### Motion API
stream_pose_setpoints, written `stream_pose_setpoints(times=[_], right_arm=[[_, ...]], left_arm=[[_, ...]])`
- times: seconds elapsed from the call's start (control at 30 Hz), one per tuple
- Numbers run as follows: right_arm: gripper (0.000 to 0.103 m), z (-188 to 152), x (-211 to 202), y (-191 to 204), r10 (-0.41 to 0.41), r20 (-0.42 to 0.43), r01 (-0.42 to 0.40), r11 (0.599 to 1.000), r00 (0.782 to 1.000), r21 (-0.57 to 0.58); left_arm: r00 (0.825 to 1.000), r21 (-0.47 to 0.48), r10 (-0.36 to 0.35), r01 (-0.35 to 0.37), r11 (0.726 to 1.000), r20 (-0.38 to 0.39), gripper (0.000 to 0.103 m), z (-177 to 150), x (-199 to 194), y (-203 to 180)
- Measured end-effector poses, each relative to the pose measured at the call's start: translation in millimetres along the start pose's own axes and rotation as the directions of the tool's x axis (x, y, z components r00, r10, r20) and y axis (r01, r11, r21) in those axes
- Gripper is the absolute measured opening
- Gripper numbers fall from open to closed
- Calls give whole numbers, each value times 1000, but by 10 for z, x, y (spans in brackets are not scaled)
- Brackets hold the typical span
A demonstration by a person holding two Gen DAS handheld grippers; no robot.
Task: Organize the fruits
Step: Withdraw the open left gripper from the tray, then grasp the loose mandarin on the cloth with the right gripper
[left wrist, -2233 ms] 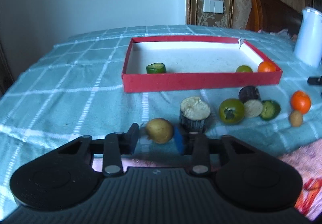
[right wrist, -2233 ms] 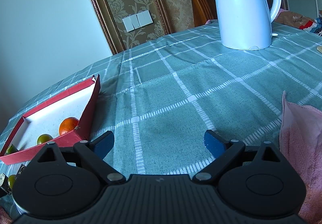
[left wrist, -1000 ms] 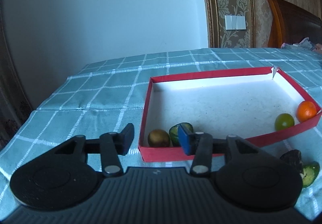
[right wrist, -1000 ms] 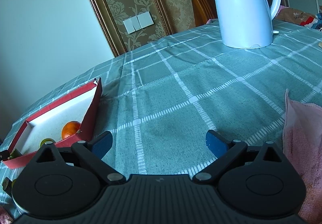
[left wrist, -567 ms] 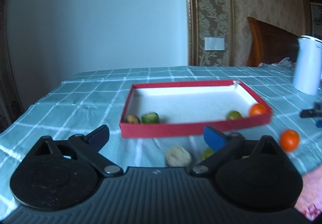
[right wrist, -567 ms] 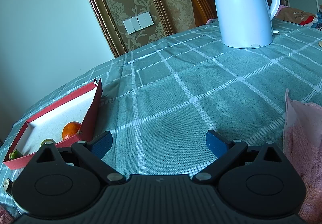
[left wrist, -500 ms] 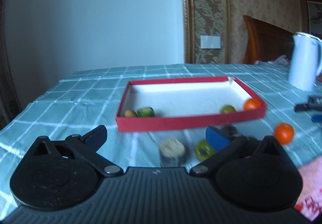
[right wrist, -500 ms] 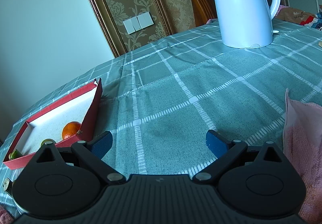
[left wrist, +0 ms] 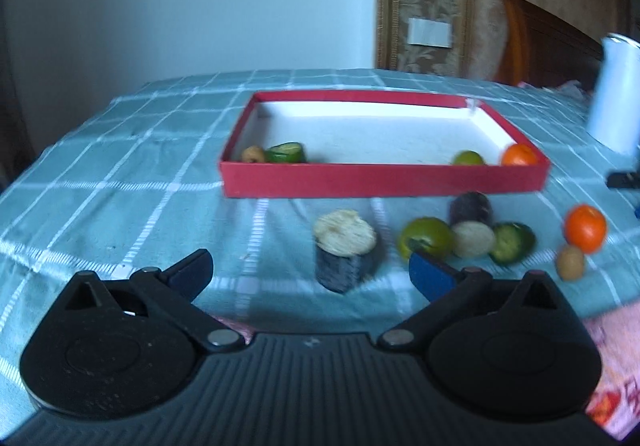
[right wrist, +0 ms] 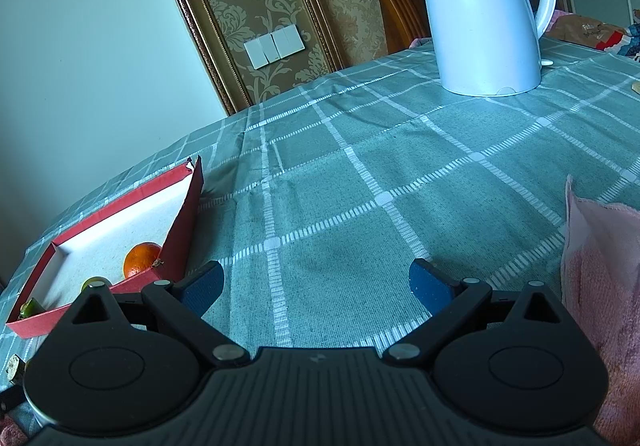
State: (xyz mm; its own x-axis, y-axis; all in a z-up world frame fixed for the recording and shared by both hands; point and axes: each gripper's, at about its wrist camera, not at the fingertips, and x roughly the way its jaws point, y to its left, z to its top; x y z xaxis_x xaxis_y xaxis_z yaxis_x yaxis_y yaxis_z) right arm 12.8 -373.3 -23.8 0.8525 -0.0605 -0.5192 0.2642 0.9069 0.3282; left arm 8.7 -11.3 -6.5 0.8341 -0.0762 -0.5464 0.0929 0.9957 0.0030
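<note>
Both grippers stand wide apart and grip nothing: the left gripper (left wrist: 310, 274) hovers over the checked tablecloth (left wrist: 120, 181), the right gripper (right wrist: 316, 284) over bare cloth. Nearest the left one stands a dark cut chunk (left wrist: 345, 254) with a pale top. Beyond it lie a green fruit (left wrist: 426, 238), cut pieces, a mandarin (left wrist: 585, 228) and what may be a small kiwi (left wrist: 571, 268). Farther off, the red tray (left wrist: 384, 183) holds four fruits.

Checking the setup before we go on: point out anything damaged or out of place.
The red tray has a split far corner, its walls parted there. Several pieces, like the dark cut chunk and an orange, lie outside it on the tablecloth.
</note>
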Motion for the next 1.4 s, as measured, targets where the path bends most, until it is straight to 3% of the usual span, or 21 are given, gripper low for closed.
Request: stream_pose_setpoints(times=[0.2,0.3,0.53,0.73,0.93,1.17,1.3,1.4], right_arm=[[100,1,-3,-8,6,2,-6,1000,1000,6],[100,-3,-1,0,20,5,-20,1000,1000,8],[100,-64,-179,157,56,66,-49,993,996,-110],[100,-230,-455,544,121,36,-103,939,992,-327],[100,-393,-667,912,240,13,-208,863,971,-460],[100,-415,-554,964,173,6,-149,865,985,-479],[99,-394,-409,841,172,-43,-173,884,984,-433],[96,-406,-376,852,175,-50,-178,877,983,-445]], left_arm=[[997,-84,-21,15,996,-70,103,44,157,184],[997,-83,-59,55,995,-58,103,39,142,194],[996,-25,-32,30,999,-79,103,36,156,85],[996,-31,-32,30,999,-78,103,36,158,95],[996,-24,-28,26,999,-80,103,32,155,94],[996,-29,-31,29,999,-78,103,36,156,87],[996,-32,-34,31,999,-77,103,36,155,86],[996,-31,-33,31,999,-77,103,36,155,85]])
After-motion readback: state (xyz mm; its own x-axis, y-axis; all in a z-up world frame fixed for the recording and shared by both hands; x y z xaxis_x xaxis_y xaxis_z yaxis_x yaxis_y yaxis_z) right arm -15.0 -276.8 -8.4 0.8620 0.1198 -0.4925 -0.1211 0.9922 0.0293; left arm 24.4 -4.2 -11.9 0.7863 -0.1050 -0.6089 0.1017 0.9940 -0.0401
